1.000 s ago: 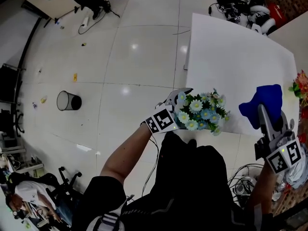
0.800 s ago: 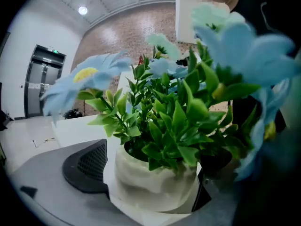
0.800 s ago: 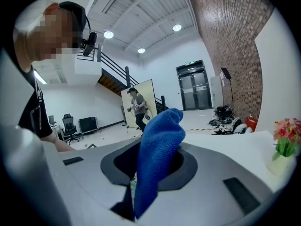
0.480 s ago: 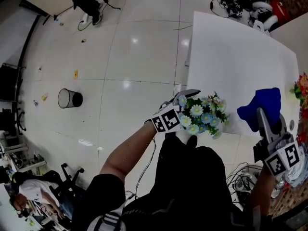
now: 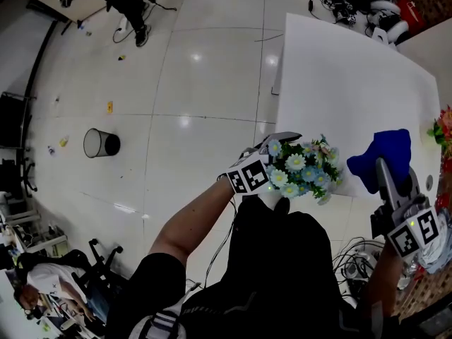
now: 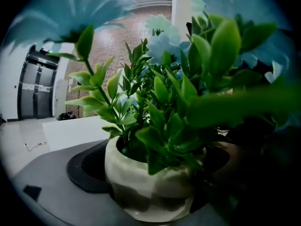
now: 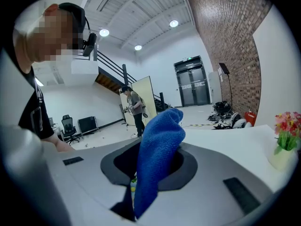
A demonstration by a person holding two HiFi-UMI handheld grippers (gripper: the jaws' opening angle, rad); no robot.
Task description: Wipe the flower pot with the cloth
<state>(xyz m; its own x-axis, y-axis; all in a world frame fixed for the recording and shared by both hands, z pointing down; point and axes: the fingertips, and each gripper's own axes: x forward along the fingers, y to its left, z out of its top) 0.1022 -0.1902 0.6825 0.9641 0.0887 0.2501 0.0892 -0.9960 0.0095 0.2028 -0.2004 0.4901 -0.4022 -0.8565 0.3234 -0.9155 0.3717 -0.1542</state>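
The pot (image 6: 150,182) is a squat, rounded, cream-white bowl with a glossy, slightly lumpy wall. It is packed with green leaves (image 6: 164,102) and pale blue and white daisy-like flowers (image 5: 304,171). It fills the lower centre of the left gripper view. In the head view it sits just right of centre, at the near edge of the white table (image 5: 339,69). It stands about upright, mouth up, its axis running bottom to top of the left gripper view, with the stems fanning toward the upper frame.

The left gripper (image 5: 277,150) has the pot between its jaws. They are set wide and have just been closing on it, gripping its sides. The pads themselves are lost behind leaves and in the dark right side of that view.

The right gripper (image 5: 390,181), at lower right of the head view, is clamped on the blue cloth (image 7: 160,149). The cloth rises from the jaws as a limp upright fold, well apart from the pot.

From above, the flowers hide the pot's body. Blurred petals cover the top of the left gripper view. The pot's base is cut close by the lower edge there, and what is under it cannot be made out
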